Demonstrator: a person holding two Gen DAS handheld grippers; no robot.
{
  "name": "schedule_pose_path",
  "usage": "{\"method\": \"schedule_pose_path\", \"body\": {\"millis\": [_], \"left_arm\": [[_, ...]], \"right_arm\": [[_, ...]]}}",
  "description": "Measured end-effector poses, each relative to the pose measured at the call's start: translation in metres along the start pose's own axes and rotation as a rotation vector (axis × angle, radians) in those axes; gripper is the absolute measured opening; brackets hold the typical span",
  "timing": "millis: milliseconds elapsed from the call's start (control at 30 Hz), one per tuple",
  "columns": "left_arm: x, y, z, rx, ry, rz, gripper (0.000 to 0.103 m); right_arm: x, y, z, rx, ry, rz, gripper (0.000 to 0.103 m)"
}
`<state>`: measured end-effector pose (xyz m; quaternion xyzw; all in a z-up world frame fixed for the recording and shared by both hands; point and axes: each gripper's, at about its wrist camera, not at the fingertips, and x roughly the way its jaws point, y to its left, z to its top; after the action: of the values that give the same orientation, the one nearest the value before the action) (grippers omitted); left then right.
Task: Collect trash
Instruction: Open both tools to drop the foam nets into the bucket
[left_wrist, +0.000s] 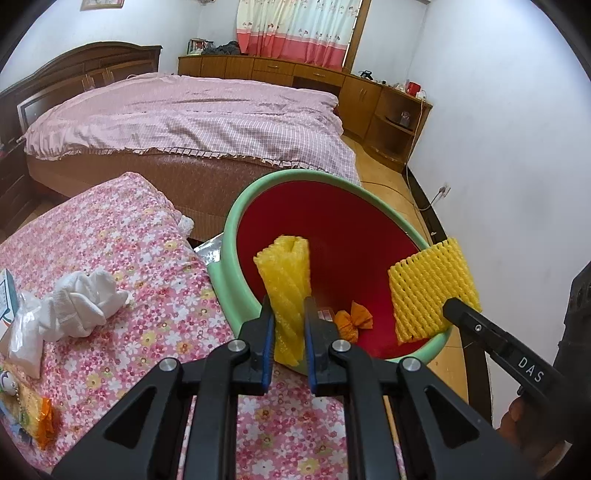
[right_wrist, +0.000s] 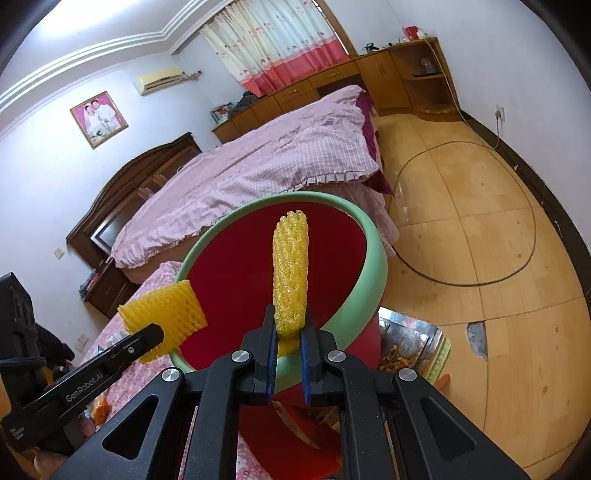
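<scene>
A green-rimmed basin (left_wrist: 236, 236) with a red inside stands tilted at the edge of the floral-covered table (left_wrist: 122, 240); it also shows in the right wrist view (right_wrist: 376, 266). My left gripper (left_wrist: 289, 314) is shut on a yellow foam net sleeve (left_wrist: 286, 280), held over the basin; it appears in the right wrist view (right_wrist: 166, 314) too. My right gripper (right_wrist: 289, 325) is shut on another yellow foam net sleeve (right_wrist: 291, 266), also over the basin, seen flat in the left wrist view (left_wrist: 432, 291). An orange wrapper (left_wrist: 354, 319) lies in the basin.
On the table lie crumpled white tissue (left_wrist: 85, 306), a clear plastic bag (left_wrist: 22, 332) and an orange wrapper (left_wrist: 46, 424). A pink-covered bed (left_wrist: 192, 118) stands behind. A cable (right_wrist: 480, 206) loops across the wooden floor. Wooden cabinets (left_wrist: 362, 96) line the far wall.
</scene>
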<state>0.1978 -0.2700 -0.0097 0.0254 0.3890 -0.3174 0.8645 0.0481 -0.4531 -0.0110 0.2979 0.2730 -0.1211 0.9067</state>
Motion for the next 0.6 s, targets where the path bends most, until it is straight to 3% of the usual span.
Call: {"method": "schedule_pose_path", "body": {"millis": [167,300,500,600], "left_arm": [[0.003,-0.003,-0.001,0.013,0.01,-0.014,0.014],[0.004,-0.004,-0.002,0.004,0.019,-0.014,0.032],[-0.001,-0.001,-0.001,-0.004,0.011,0.002,0.032],[-0.007,0.0,-0.003,-0.015,0.011,0.008,0.033]], "right_arm": [[0.003,0.0,0.001,-0.003,0.006,0.0,0.012],[0.005,0.001,0.001,-0.013,0.006,-0.006,0.012],[0.006,0.002,0.001,-0.01,0.015,-0.003,0.013],[0.006,0.002,0.001,-0.008,0.019,0.008,0.019]]}}
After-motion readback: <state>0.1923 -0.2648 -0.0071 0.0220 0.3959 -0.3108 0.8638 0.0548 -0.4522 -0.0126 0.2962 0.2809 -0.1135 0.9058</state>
